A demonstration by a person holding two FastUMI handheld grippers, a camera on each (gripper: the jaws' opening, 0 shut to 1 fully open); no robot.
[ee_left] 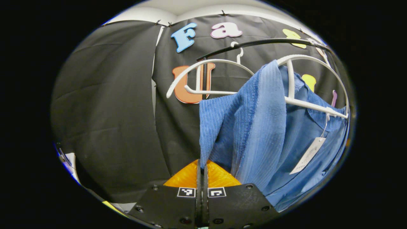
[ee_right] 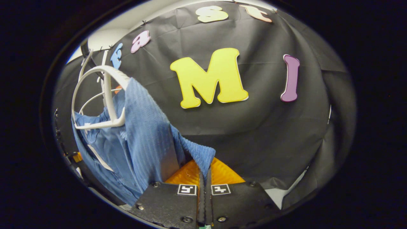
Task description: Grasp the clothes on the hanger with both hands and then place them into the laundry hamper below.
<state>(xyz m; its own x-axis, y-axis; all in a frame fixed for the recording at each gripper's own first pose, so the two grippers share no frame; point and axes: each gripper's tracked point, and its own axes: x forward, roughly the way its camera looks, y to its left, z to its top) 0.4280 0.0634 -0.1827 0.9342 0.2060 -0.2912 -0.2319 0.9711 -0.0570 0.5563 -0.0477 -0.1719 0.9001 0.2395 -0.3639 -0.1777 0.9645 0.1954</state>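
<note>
- Pinching a corner of the blue garment [ee_left: 254,127] each, the left gripper [ee_left: 201,173] and the right gripper [ee_right: 203,173] are both clamped on cloth, fingers nearly together with the fabric running down between them.
- Two grips at opposite edges spread the weight, which I judge is meant to let the piece slide off evenly instead of bunching.
- The garment hangs over a white hanger [ee_left: 305,103] on a dark rail [ee_left: 254,43]; one fold drapes over the hanger's arm, so it is not free yet.
- A paper tag [ee_left: 307,156] dangles from the cloth near the hanger's bar.
- A second white hanger [ee_left: 203,78] beside it carries nothing.
- The hamper lies below the framing, so its contents cannot be told.
</note>
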